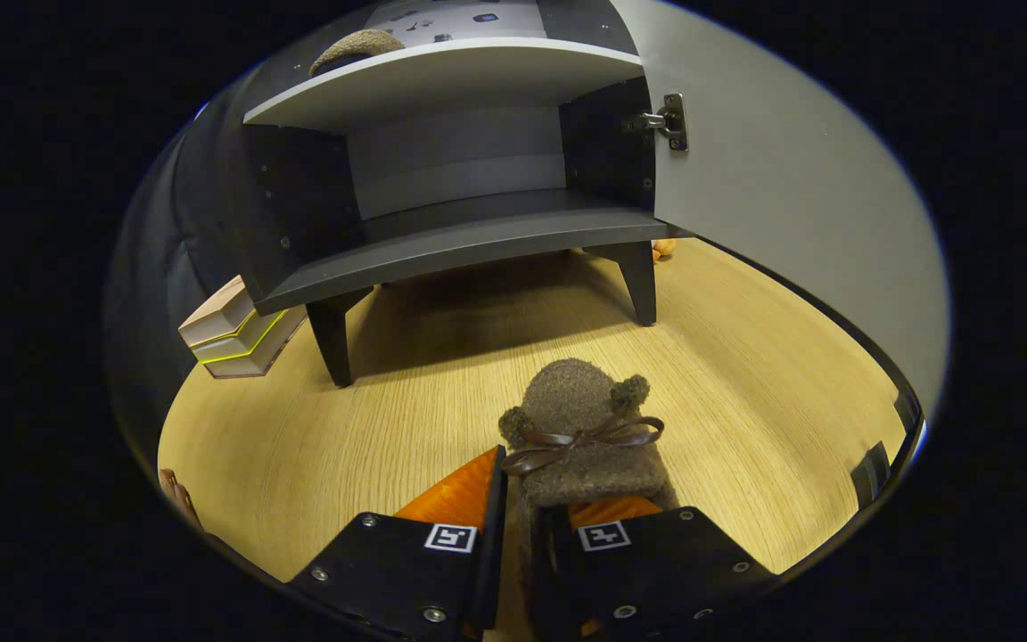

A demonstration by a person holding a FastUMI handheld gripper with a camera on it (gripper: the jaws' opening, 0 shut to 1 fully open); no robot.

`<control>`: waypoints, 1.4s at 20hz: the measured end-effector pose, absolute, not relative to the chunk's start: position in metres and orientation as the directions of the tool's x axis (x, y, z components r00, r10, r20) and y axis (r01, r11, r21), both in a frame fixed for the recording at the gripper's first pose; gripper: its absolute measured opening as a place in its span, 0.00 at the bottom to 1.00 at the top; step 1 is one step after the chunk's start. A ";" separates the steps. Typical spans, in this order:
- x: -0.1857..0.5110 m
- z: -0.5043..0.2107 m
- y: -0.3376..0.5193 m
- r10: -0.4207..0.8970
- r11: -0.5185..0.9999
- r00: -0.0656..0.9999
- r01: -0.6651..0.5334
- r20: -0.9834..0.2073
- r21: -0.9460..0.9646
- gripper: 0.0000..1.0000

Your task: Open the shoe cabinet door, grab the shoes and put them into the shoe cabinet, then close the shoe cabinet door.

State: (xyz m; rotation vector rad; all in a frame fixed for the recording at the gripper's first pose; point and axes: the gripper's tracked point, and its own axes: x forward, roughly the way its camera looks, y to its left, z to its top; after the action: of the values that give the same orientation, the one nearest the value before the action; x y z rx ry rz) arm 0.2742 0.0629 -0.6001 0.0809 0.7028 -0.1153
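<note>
Gripper [527, 526] pinching a brown fuzzy shoe [580, 437] by its heel end, both fingers pressed on it; toe, pom-poms and ribbon bow point ahead toward the shoe cabinet [451, 196]. Cabinet door [790, 196] swung open at right, inner shelf bare. Second shoe [355, 46] on the cabinet top. Stacked books [233, 332] beside the left leg; wooden floor [344, 428] between shoe and cabinet unobstructed
</note>
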 end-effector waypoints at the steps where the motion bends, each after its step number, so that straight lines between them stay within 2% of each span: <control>1: 0.277 -0.603 0.062 -0.084 0.989 0.756 0.140 -0.650 0.036 0.26; 4: 0.281 -0.611 0.062 -0.092 0.987 0.748 0.157 -0.657 0.041 0.14; 7: 0.285 -0.601 0.063 -0.083 0.984 0.757 0.164 -0.648 0.066 0.07; 10: 0.289 -0.575 0.059 -0.087 0.986 0.772 0.156 -0.630 0.055 0.07; 17: 0.305 -0.465 0.051 -0.088 0.993 0.829 0.115 -0.553 0.015 0.07; 22: 0.334 -0.378 0.045 -0.088 0.994 0.876 0.105 -0.474 0.008 0.07; 28: 0.375 -0.311 0.046 -0.074 0.997 0.902 0.074 -0.424 -0.017 0.07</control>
State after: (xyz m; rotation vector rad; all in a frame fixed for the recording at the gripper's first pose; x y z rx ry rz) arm 0.3753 0.0458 -0.3109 -0.0004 0.4387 -0.0764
